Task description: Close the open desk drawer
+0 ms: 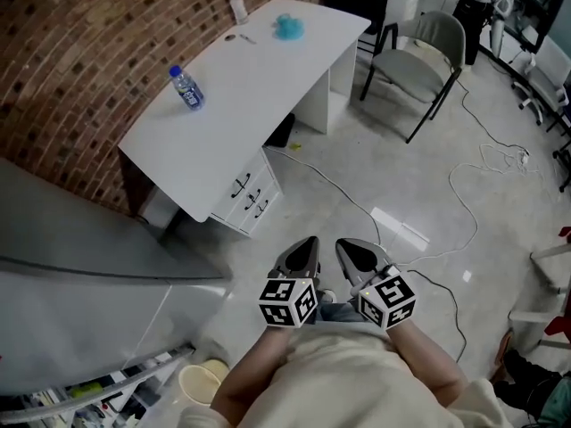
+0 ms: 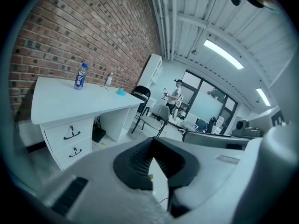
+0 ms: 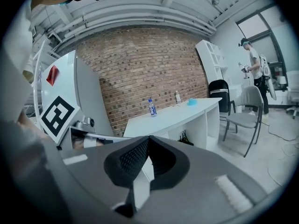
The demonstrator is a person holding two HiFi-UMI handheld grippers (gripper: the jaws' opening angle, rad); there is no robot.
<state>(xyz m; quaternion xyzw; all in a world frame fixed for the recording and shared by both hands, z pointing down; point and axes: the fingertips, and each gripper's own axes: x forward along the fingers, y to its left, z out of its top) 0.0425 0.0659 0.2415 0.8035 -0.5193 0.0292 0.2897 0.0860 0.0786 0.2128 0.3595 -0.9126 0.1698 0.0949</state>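
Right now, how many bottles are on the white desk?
2. A blue-labelled bottle stands near the desk's drawer end; a small clear bottle stands at its far end.

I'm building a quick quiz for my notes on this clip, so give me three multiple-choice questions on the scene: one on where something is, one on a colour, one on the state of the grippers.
1. Where does the water bottle with the blue label stand?
A. on the floor
B. on the desk
C. on a chair seat

2. What colour is the desk?
A. white
B. black
C. bare wood

3. How do the left gripper and the right gripper stand?
A. both wide apart
B. left closed on the bottle
C. both closed, nothing between the jaws

Answers:
1 B: the head view shows the bottle upright on the desk top.
2 A: the top and its side panels are white in every view.
3 C: in each gripper view the dark pads meet, with nothing between them.
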